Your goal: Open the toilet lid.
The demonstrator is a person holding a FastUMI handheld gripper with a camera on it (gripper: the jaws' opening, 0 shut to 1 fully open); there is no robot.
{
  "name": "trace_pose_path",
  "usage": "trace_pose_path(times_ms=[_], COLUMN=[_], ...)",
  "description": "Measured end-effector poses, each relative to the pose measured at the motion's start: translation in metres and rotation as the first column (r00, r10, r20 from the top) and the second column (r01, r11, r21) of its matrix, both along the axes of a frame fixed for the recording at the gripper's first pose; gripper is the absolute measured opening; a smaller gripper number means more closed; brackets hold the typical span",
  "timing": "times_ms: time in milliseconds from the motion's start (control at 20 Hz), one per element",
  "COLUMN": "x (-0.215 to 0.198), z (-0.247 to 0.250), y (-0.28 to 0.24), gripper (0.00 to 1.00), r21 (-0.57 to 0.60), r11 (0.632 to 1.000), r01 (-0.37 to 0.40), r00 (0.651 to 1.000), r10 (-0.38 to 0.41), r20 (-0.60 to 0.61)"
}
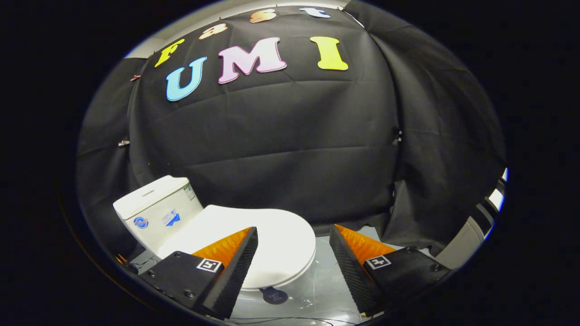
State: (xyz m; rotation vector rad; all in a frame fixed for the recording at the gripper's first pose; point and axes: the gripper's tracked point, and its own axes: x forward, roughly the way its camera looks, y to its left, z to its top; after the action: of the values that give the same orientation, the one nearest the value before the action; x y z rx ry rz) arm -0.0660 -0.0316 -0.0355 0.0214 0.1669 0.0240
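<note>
Black cloth behind a toilet (pixel 156 217); lid (pixel 272 244) down, untouched; gripper (pixel 293 258) spread wide above it, lifting not begun.

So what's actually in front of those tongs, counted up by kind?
Toilets: 1, white, with its lid shut and a tank behind
Tongs: 1, open, fingers spread above the lid's front rim
Round dark tags on the floor: 1
Total: 3

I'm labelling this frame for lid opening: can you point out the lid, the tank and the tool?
lid (pixel 281 235): gripper view, on its flat closed top.
tank (pixel 156 213): gripper view, on its front wall.
tool (pixel 293 240): gripper view, midway between its open fingertips, above the lid's front.
</note>
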Motion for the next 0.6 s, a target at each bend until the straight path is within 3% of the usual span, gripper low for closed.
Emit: trace_pose_path(times_ms=[400,600], x=[-0.021,-0.032], z=[-0.073,-0.118], y=[-0.007,-0.008], gripper=[0.99,0.99], r21=[-0.009,0.095], r11=[1.000,0.995], r01=[-0.007,0.002], r00=[0.990,0.966], r10=[0.005,0.023], r20=[-0.139,-0.259])
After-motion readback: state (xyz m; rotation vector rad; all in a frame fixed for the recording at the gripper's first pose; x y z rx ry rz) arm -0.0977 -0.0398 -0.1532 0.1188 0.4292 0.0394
